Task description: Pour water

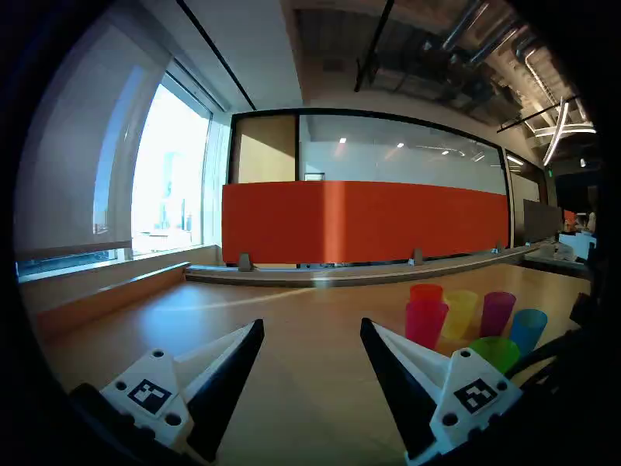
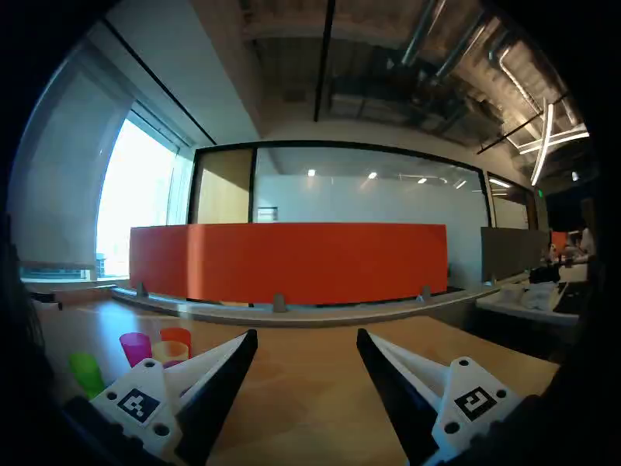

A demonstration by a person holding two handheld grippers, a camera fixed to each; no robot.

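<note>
Left tongs (image 1: 311, 322): spread wide, holding nothing, over the wooden surface (image 1: 310, 388).
Right tongs (image 2: 307, 334): spread wide, holding nothing.
Cups, upright in a close cluster on the surface, right of the left tongs: orange cup (image 1: 426, 293), pink cup (image 1: 424, 323), yellow cup (image 1: 461, 311), purple cup (image 1: 497, 311), blue cup (image 1: 528, 328), green cup (image 1: 494, 352).
Orange divider panel (image 1: 365, 221): along the far edge.

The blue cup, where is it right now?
In the left gripper view, the blue cup stands on the wooden table at the far right, beside the purple cup and just behind the green cup.

Six coloured cups (image 1: 460, 311), upright, clustered
</note>
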